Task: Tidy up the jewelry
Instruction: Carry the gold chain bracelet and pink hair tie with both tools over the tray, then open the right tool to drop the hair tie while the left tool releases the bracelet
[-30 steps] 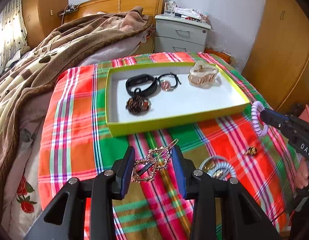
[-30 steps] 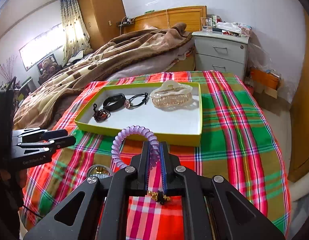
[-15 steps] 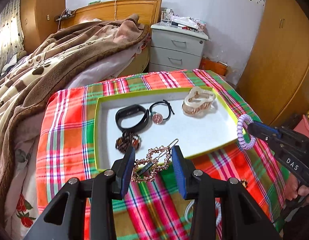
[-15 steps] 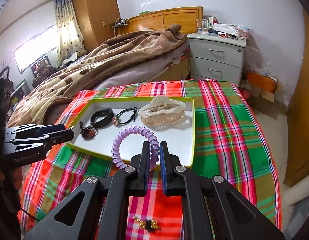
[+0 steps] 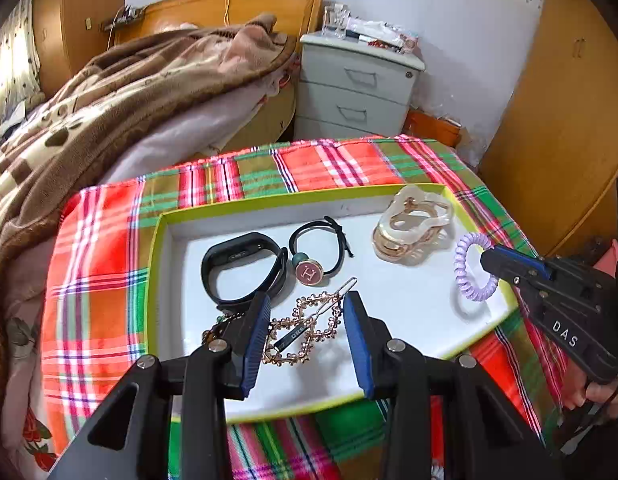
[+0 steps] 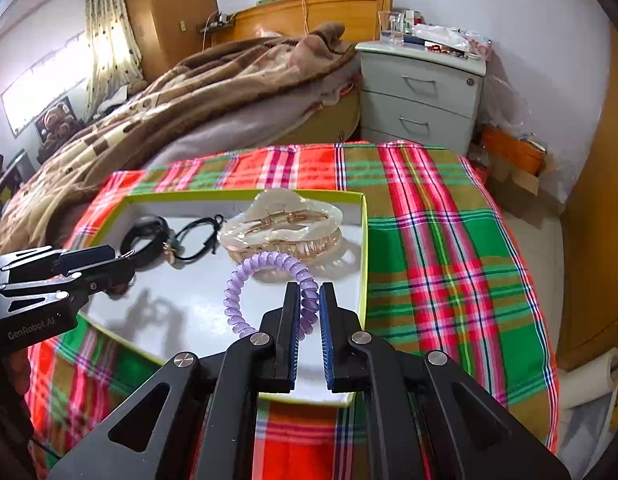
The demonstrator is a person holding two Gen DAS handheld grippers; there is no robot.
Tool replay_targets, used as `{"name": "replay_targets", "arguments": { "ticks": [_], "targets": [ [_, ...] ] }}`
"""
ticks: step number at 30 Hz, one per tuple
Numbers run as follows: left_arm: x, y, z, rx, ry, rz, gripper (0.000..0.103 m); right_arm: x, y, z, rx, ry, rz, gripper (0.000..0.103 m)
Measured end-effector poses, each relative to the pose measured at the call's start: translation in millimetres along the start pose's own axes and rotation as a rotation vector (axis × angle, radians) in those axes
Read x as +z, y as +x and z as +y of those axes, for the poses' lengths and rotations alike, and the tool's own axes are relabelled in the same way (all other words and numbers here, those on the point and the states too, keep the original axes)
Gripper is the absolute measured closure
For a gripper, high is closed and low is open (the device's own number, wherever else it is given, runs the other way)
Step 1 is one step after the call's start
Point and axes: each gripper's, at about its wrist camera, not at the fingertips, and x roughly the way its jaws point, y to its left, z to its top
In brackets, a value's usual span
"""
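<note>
Left gripper (image 5: 305,316) part-open, gold hair clip (image 5: 305,330) held between pads over the tray (image 5: 157,280). Right gripper (image 6: 309,304) nearly closed, clamping purple coil hair tie (image 6: 265,280) above the tray.

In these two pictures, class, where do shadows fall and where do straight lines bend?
Right wrist view: the left tongs cast a dark shadow on the tray floor. Left wrist view: the wardrobe edge bows with the lens; the purple hair tie throws a faint shadow.

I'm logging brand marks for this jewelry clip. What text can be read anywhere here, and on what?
"DAS" on the right gripper body.
"GenRobot.AI" on the left gripper body.
"H" on the round charm of the black hair tie.
Hair clip bar engraving: too small to read.
</note>
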Motion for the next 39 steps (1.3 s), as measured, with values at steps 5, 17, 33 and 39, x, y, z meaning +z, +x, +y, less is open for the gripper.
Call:
{"name": "replay_targets", "arguments": {
  "ticks": [5,17,33,39],
  "targets": [
    [1.9,16.3,-0.1,0.023,-0.001,0.019,0.063,0.1,18.2,-0.6,-0.040,-0.027,0.036,0.093],
    [0.6,35.1,-3.7,0.033,0.008,0.053,0.063,-1.5,32.6,12.7,-0.112,-0.125,0.063,0.093],
    [-0.5,43.7,-6.8,0.047,0.007,0.065,0.062,-0.1,32.3,14.8,-0.128,-0.122,0.043,0.087],
    [-1.5,38.5,-6.6,0.028,-0.009,0.051,0.058,1.1,25.1,14.1,-0.108,-0.104,0.017,0.073]
  ]
}}
